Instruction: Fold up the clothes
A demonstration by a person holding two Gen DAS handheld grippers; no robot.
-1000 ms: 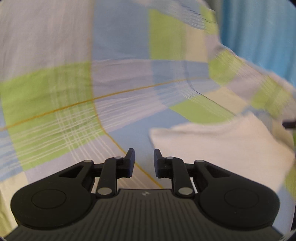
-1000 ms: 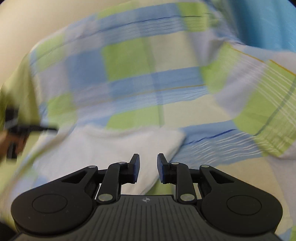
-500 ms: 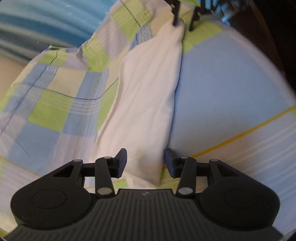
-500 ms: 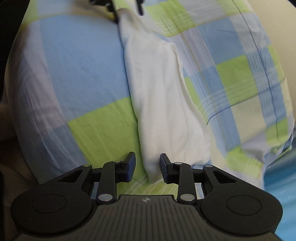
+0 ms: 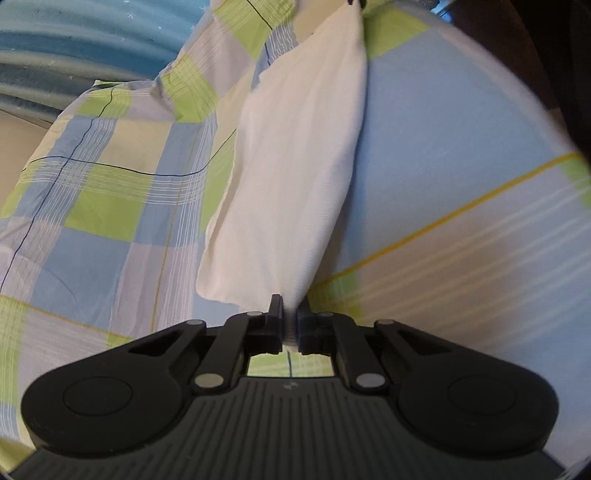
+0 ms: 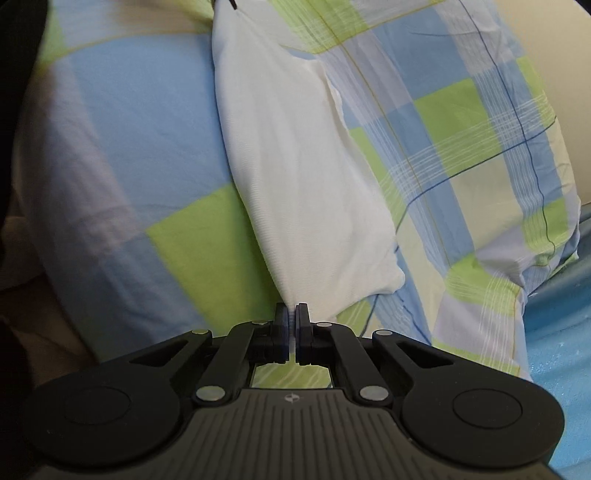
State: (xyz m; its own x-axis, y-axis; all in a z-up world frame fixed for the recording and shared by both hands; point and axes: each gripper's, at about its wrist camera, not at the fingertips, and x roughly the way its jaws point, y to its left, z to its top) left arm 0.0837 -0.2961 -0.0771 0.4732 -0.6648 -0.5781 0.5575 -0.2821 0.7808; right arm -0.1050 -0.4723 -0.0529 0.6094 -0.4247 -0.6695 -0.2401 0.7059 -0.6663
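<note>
A white ribbed garment (image 5: 295, 166) lies stretched in a long band across a checked sheet of blue, green and cream (image 5: 110, 206). My left gripper (image 5: 290, 317) is shut on the near end of it, with cloth pinched between the fingers. In the right wrist view the same white garment (image 6: 303, 177) runs away from my right gripper (image 6: 292, 321), which is shut on its opposite end. At the top of each view the dark tips of the other gripper (image 5: 355, 3) (image 6: 225, 3) hold the far end.
The checked sheet (image 6: 461, 122) covers a soft, rumpled surface with folds at its edge. A blue striped surface (image 5: 74, 48) shows beyond the sheet, also at the lower right (image 6: 561, 332) in the right wrist view. Dark shadow fills the outer corners.
Both grippers were open around the garment's ends half a second ago; now both have shut on the cloth. One second ago they were swinging towards the garment.
</note>
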